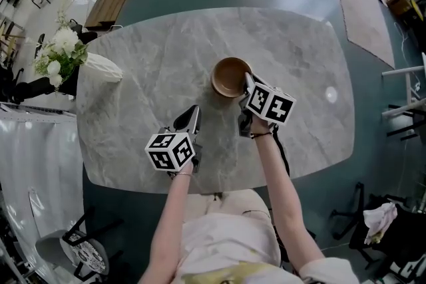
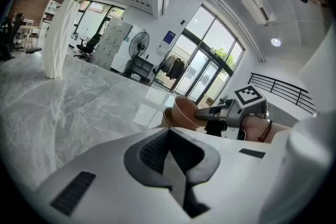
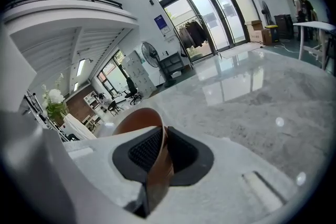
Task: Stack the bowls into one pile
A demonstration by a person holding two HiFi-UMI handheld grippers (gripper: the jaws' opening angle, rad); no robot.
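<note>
A brown bowl shows near the middle of the marble table, with my right gripper shut on its right rim. In the right gripper view the thin brown wall is pinched between the pads of the right gripper. The left gripper view shows this bowl tilted on the right gripper, against a second brown bowl on the table; whether it rests inside I cannot tell. My left gripper, also seen in its own view, is shut and empty, left of and nearer than the bowls.
A white vase with white flowers stands at the table's left edge and appears far left in the left gripper view. The table's front edge runs close to the person's body. Chairs and office furniture stand on the floor around.
</note>
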